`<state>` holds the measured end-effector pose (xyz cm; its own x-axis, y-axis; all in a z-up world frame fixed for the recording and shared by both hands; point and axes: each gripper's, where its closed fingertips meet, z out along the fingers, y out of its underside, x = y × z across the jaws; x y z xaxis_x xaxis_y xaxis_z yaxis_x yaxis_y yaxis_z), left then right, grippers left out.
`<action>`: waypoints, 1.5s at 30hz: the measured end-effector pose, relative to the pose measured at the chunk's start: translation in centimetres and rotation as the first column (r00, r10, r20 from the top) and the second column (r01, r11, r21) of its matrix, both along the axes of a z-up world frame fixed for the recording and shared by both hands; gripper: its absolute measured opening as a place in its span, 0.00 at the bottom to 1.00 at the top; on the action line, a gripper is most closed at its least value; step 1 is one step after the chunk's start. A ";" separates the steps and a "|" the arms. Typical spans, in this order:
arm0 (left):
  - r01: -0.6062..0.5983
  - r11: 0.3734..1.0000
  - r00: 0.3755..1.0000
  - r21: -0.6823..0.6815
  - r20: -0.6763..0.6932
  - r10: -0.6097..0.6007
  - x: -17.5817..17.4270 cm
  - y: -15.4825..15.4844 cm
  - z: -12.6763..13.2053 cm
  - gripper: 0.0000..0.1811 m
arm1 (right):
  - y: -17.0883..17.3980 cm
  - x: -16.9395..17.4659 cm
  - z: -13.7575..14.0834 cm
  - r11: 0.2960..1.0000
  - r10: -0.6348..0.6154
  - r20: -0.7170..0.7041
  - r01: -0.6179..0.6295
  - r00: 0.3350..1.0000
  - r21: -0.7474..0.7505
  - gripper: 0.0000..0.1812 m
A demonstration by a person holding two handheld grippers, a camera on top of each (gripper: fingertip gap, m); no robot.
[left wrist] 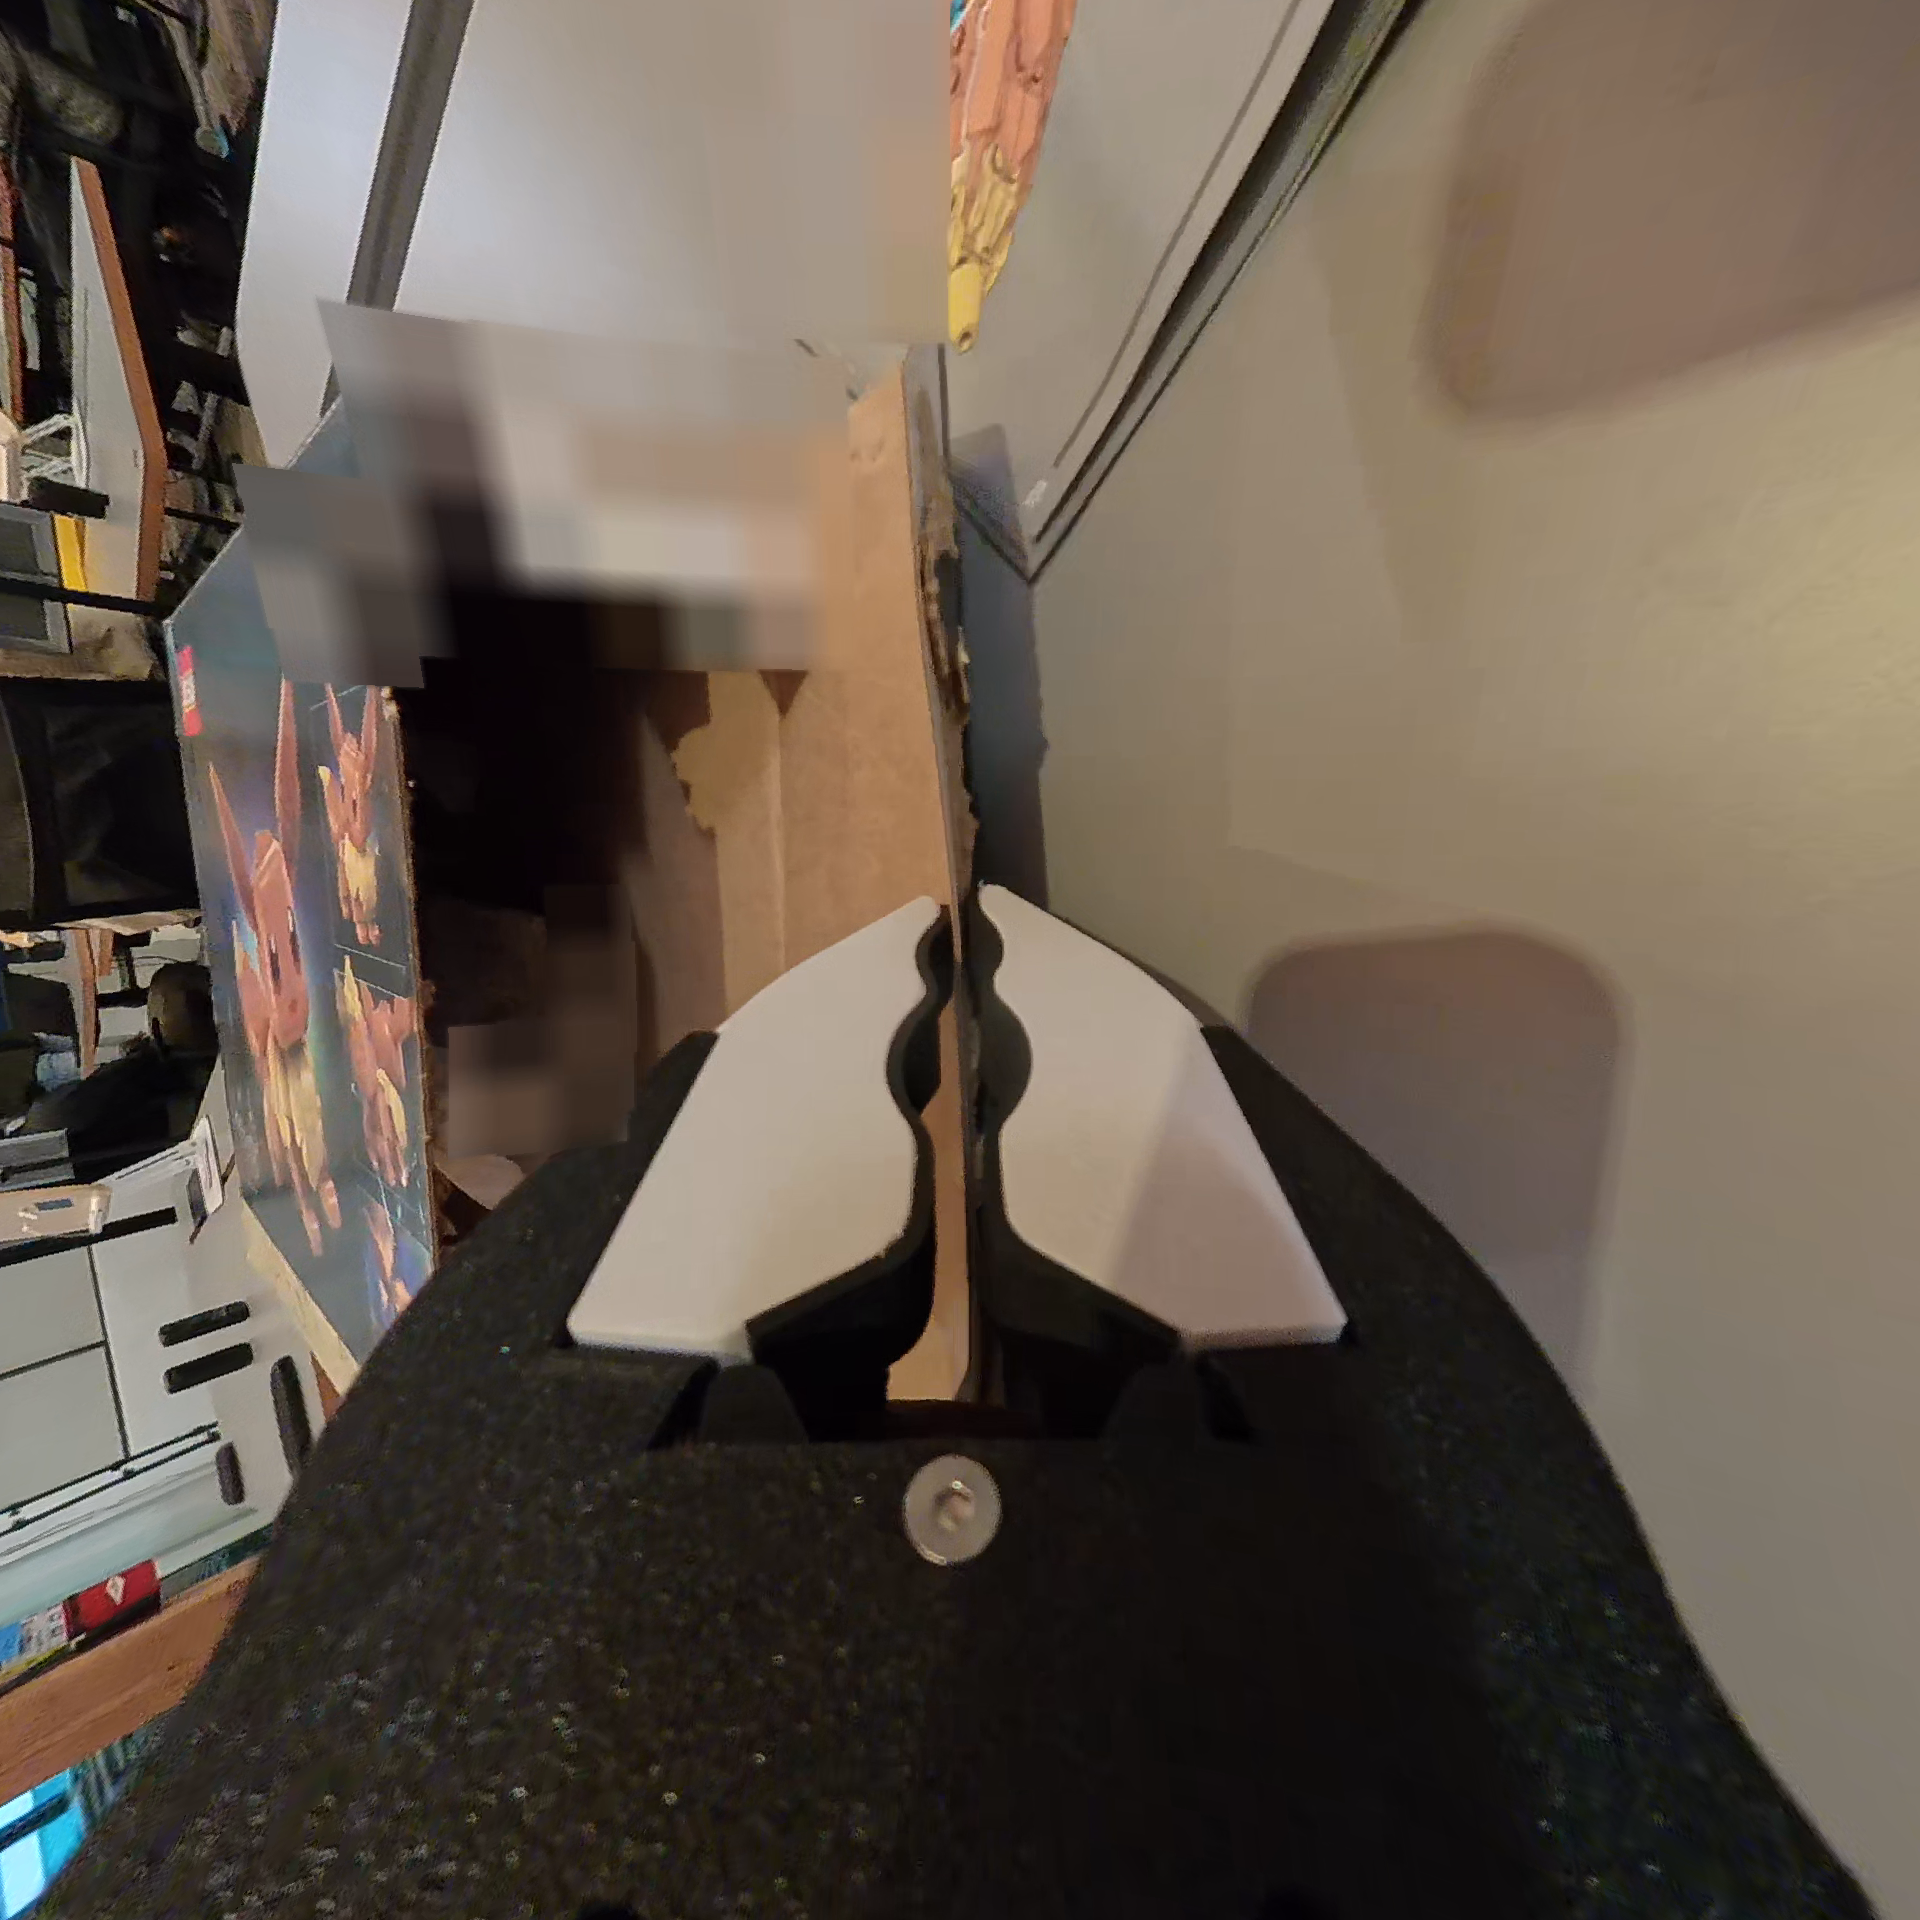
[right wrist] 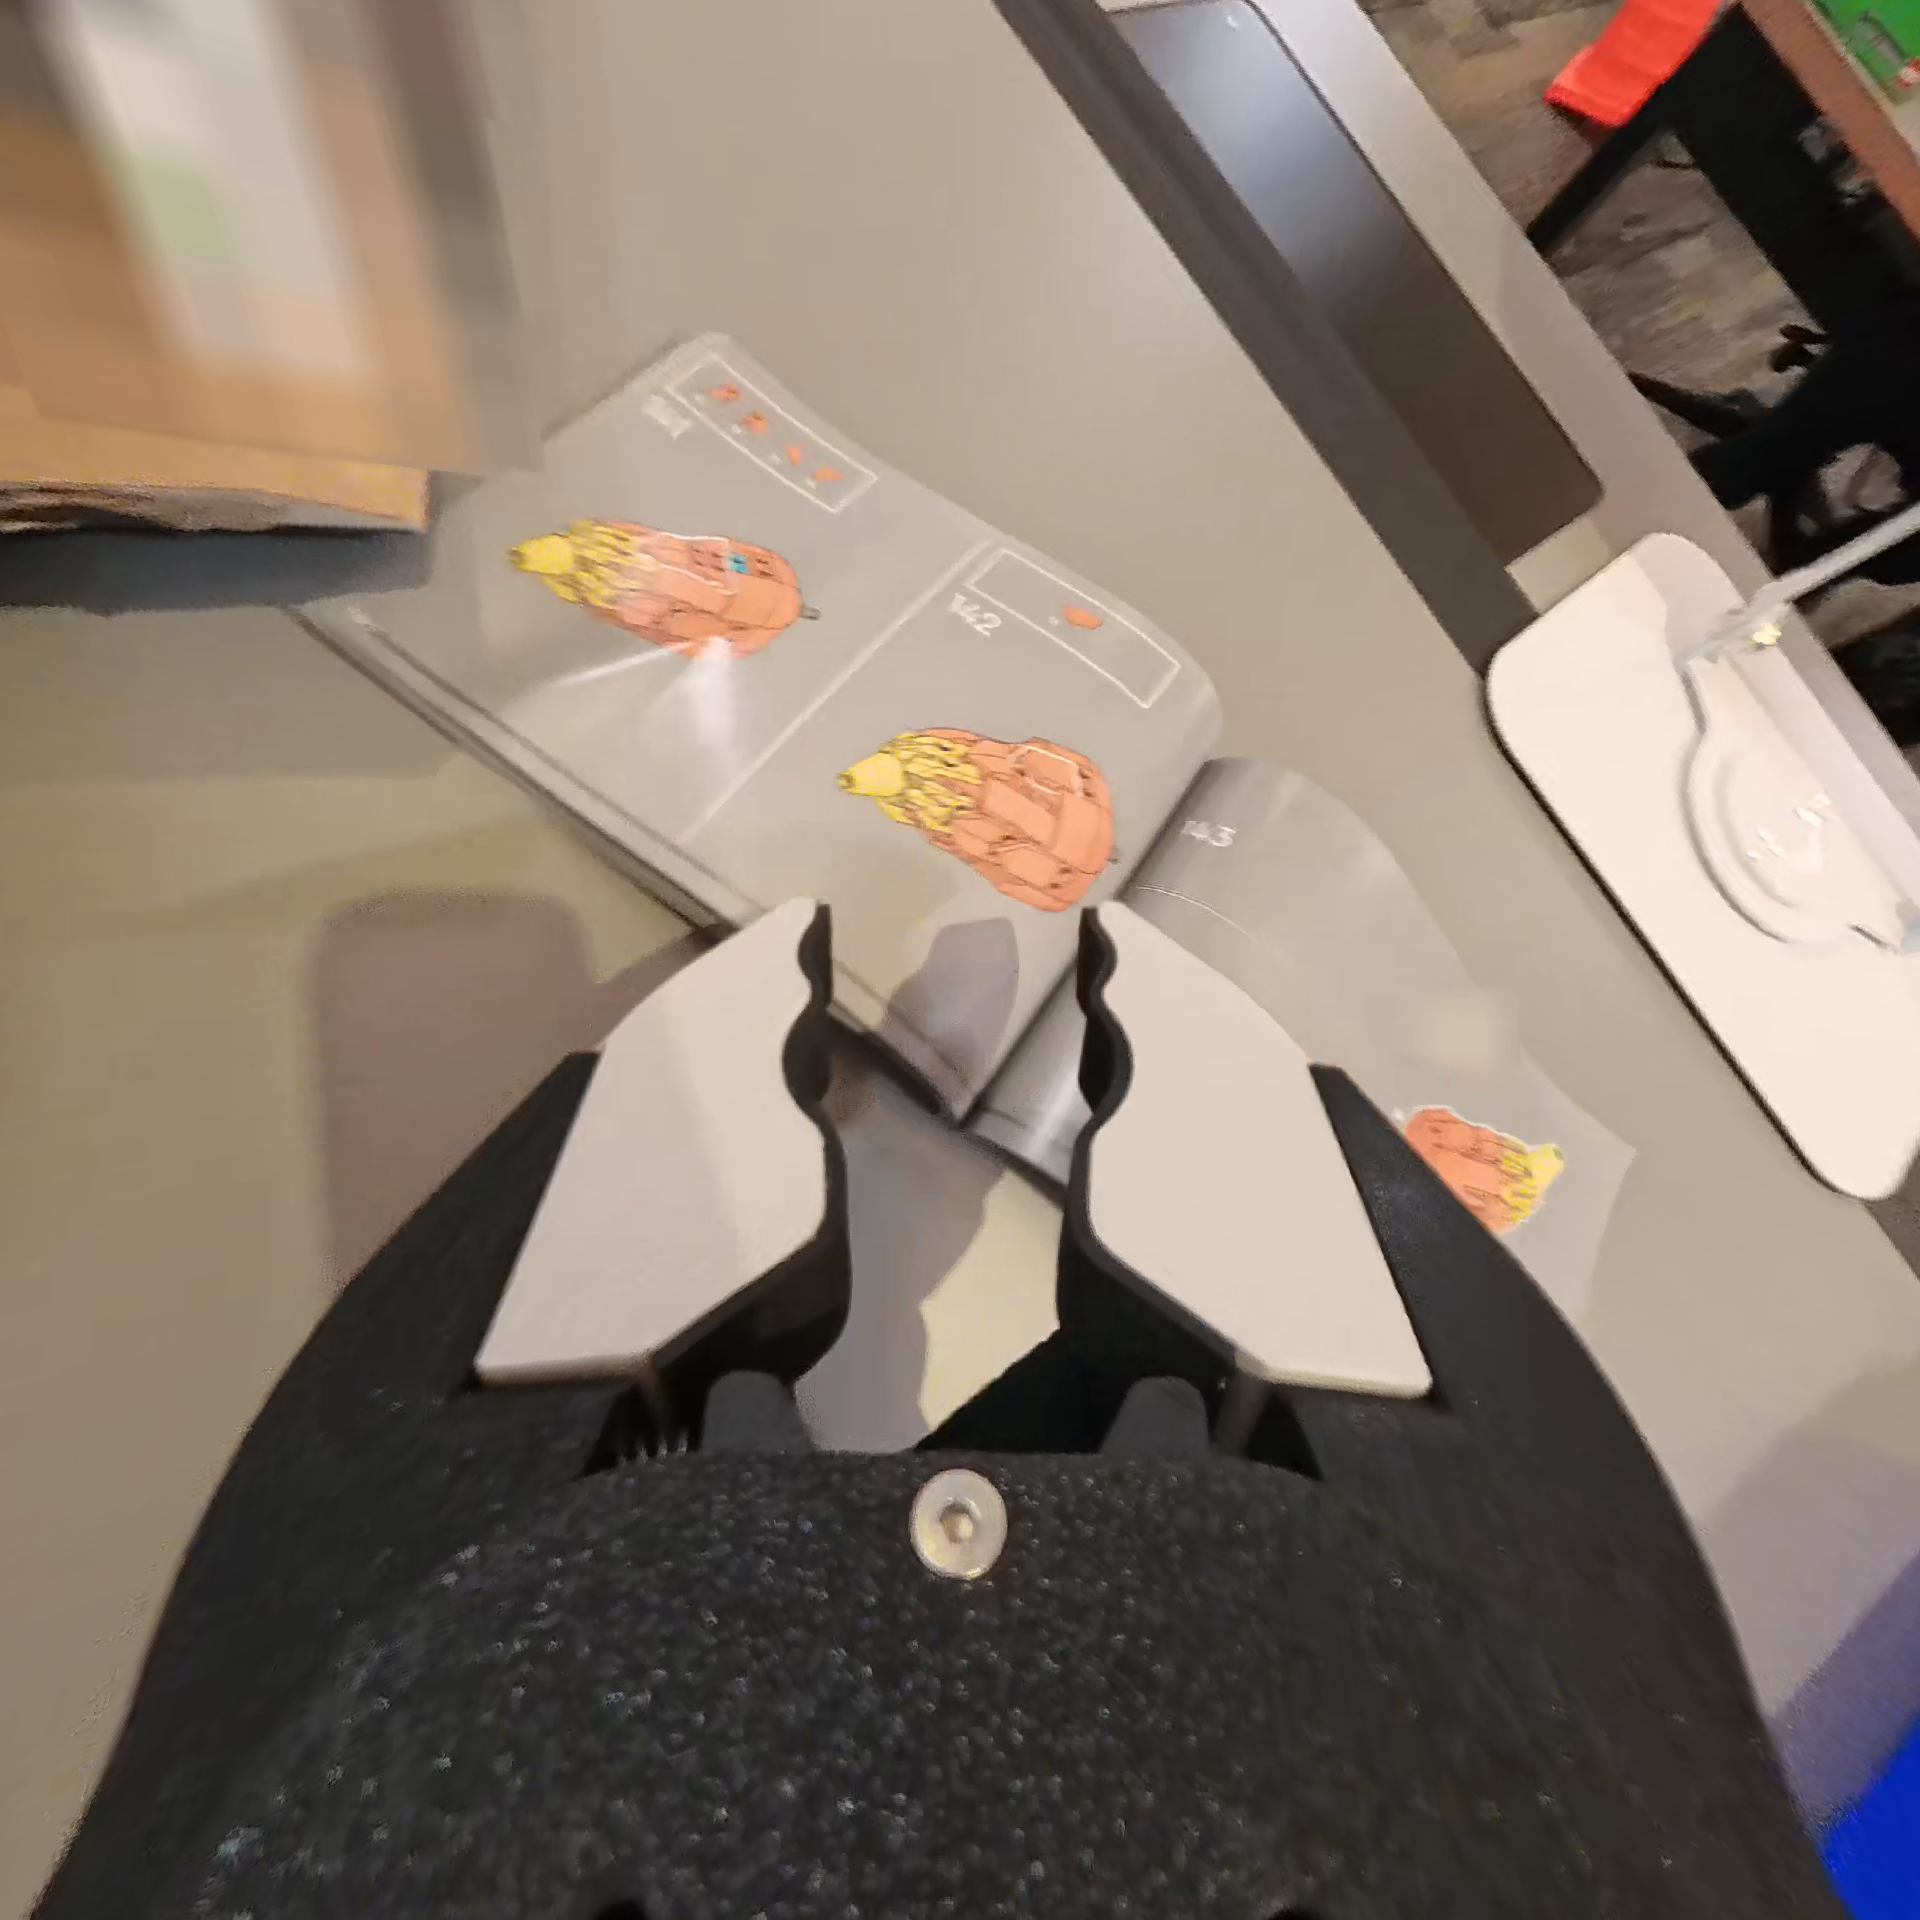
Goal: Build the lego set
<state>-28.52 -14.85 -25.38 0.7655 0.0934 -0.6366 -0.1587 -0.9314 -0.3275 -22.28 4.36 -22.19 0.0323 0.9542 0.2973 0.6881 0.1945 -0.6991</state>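
1. Room: from my right wrist view, the smooth grey tabletop (right wrist: 260, 831) lies bare to the left of the jaws; its far edge runs diagonally at upper right, with a dark strip along it and dark floor beyond.
2. Right gripper (right wrist: 951, 925): jaws spread, nothing between them. I hold it above the near corner of the open instruction booklet.
3. Open grey instruction booklet (right wrist: 790, 665): glossy pages, flat on the tabletop, showing orange-and-yellow brick-model drawings. Its spine fold sits directly beneath the gap between my right jaws; the right-hand page curls upward.
4. White rounded-corner board (right wrist: 1621, 831): on the tabletop right of the booklet, near the table edge, carrying a clear plastic piece; detail blurred.
5. Left gripper (left wrist: 966, 899): jaws pressed together on the thin edge of a brown cardboard flap (left wrist: 883, 727) of the opened lego set box (left wrist: 301, 935).
6. Box: tipped on its side, printed outer face with orange creature artwork to the left, raw brown interior ahead of the jaws, torn flap edges. Contents are hidden by a mosaic patch.
7. Left view room: plain grey surface to the right of the flap; cluttered shelves far left.
8. Gripper make: pale wavy-edged fingers, black textured body.
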 end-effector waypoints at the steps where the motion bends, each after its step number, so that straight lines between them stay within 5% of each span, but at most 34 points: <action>1: 0.008 1.000 1.000 -0.003 0.005 -0.008 0.2 0.2 -0.1 0.01 | 0.6 -0.1 -0.2 1.000 -0.021 0.008 0.021 1.000 0.021 0.25; 13: 0.035 0.999 0.999 0.001 0.025 -0.035 0.6 0.7 -0.8 0.03 | 1.0 -0.6 -2.1 0.998 -0.027 0.071 0.023 0.997 0.054 0.25; 20: 0.045 0.965 0.994 0.258 0.081 -0.068 1.5 2.5 2.2 0.13 | 0.2 0.9 1.1 0.998 0.006 -0.048 -0.008 0.999 -0.055 0.26; 24: 0.043 0.858 0.971 0.512 0.182 -0.157 3.2 4.7 5.0 0.16 | -0.8 3.6 4.3 0.989 0.046 -0.149 -0.066 0.988 -0.135 0.25; 31: 0.056 0.504 0.850 0.862 0.223 -0.477 8.9 11.2 9.2 0.13 | 0.3 12.1 7.4 0.987 0.036 -0.252 -0.074 0.967 -0.141 0.20; 39: 0.053 0.290 0.631 0.956 0.193 -0.751 15.5 19.2 13.7 0.00 | 11.4 28.7 10.5 0.995 -0.085 -0.177 0.093 0.981 0.038 0.06; 41: 0.052 0.304 0.562 0.951 0.224 -0.796 17.0 20.8 14.2 0.00 | 15.3 32.3 11.1 0.986 -0.129 -0.119 0.140 0.984 0.086 0.02; 45: 0.125 0.332 0.581 0.935 0.202 -0.788 17.1 24.2 12.7 0.00 | 21.7 34.8 10.1 0.987 -0.105 0.045 0.099 0.993 0.124 0.01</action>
<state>-11.45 9.30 -12.70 0.9684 -0.2429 0.0565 0.0546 -0.0145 -0.9984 12.47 26.10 -12.07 0.1093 0.9034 0.4146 0.7427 0.2030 -0.6381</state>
